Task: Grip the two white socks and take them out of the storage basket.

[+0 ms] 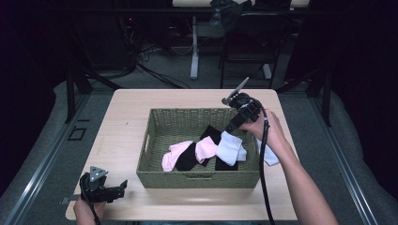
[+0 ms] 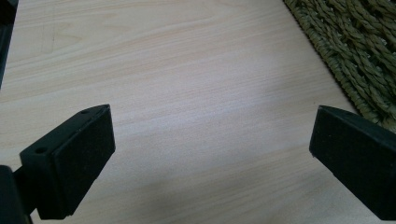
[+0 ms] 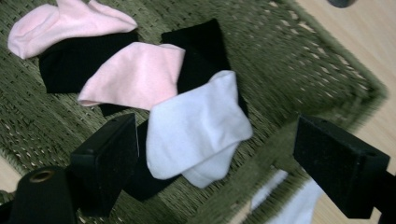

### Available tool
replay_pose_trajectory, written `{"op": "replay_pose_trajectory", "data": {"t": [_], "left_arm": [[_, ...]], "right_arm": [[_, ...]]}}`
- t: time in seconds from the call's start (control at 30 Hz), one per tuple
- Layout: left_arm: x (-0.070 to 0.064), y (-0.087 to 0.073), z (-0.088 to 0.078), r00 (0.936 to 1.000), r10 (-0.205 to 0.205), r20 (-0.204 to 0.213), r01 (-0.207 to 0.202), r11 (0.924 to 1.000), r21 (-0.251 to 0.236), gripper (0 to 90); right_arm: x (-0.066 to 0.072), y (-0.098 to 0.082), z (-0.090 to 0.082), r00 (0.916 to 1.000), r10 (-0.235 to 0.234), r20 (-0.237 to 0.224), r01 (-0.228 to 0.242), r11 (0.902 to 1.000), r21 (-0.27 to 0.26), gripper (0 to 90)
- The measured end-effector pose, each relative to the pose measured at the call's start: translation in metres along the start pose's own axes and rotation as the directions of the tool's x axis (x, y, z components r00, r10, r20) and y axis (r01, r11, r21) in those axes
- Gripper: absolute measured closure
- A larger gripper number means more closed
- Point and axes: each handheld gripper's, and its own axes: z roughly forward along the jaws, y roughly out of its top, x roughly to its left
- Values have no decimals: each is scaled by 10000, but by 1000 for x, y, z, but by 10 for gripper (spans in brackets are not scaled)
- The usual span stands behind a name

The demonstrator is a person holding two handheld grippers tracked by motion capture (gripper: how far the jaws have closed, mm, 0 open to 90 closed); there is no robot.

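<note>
the right gripper point(image 1: 233, 125) hangs over the right end of the woven basket point(image 1: 157, 140) with its jaws wide apart and nothing between them. just below, in the right gripper view, a white sock point(image 3: 196, 126) lies loosely folded on top of the pile. the likely trouble from here is a bad pinch: the sock overlaps a black sock point(image 3: 205, 46) and sits right beside a pink sock point(image 3: 133, 74), so jaws closing too deep could catch two layers at once, or snag the basket's weave. another white sock point(image 1: 268, 157) lies outside the basket on the table point(image 1: 126, 112), touching its right wall; it may be draped partly over the rim, though the blur there makes that hard to tell, and a passing forearm could drag it.

the socks look soft, thin and limp, lying flat or crumpled in the basket's right half: two pink, some black, one white. a second pink sock point(image 1: 172, 154) lies toward the middle.

the left gripper point(image 1: 110, 191) rests low at the table's near left corner, well apart from the socks, jaws spread wide over bare wood, holding nothing.
</note>
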Motion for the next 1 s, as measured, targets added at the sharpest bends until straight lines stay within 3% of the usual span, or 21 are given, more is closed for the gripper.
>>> {"op": "replay_pose_trajectory", "data": {"t": [0.23, 0.67, 1.0], "left_arm": [[1, 0, 0, 10000, -32, -4, 32, 10000, 6, 2], [0, 0, 0, 10000, -9, 11, 9, 10000, 11, 1], [0, 0, 1, 10000, 23, -4, -23, 10000, 7, 2]], "right_arm": [[15, 8, 24, 9994, -335, -34, 336, 9985, 424, 99], [24, -3, 68, 9990, -106, -434, 145, 9958, 904, 130], [29, -10, 96, 9980, -147, -617, 260, 9819, 1876, 159]]}}
